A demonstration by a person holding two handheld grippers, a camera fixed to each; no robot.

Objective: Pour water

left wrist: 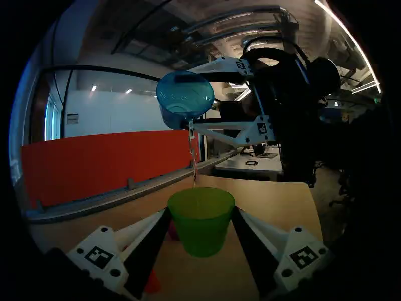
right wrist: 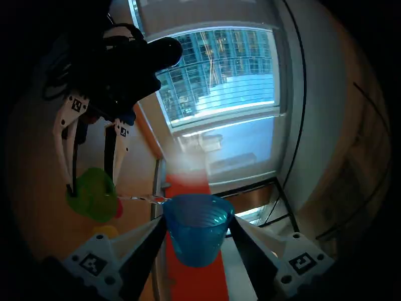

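Tabletop (left wrist: 280, 200) of pale wood lies under the left gripper (left wrist: 201, 223), its fingers closed on an upright green cup (left wrist: 200, 236), while at twelve o'clock above it the right gripper (left wrist: 193, 98) clamps a tilted blue cup (left wrist: 180, 95). Thin water stream (left wrist: 192, 150) drops toward six o'clock, landing close to the green rim; any sway or steeper tilt would likely spill it onto the wood.

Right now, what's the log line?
step: pouring; right hand-held gripper: holds tilted blue cup; left hand-held gripper: holds green cup; water: streaming into it
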